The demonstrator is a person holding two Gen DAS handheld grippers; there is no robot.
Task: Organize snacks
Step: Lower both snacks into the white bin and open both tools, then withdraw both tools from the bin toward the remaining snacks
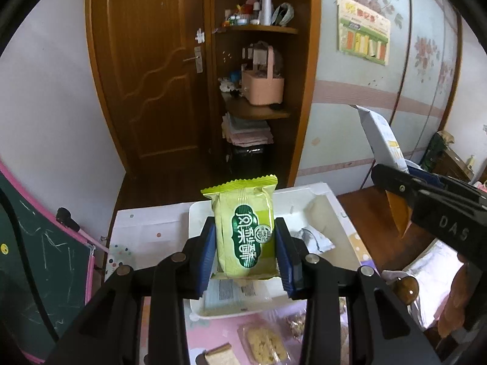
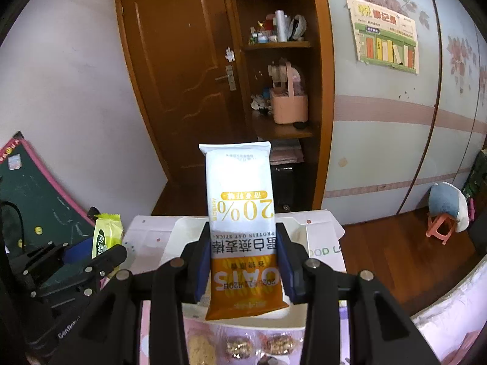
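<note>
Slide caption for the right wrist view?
Right gripper holds a white-and-orange oat bar packet above the white tray.

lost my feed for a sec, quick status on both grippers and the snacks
Left gripper shut on green pastry packet. Right gripper shut on oat bar packet. Both held above white tray. Nothing blocking the tray.

Green-yellow pastry packet [image 1: 245, 237]; white-and-orange oat bar [image 2: 243, 228].
</note>
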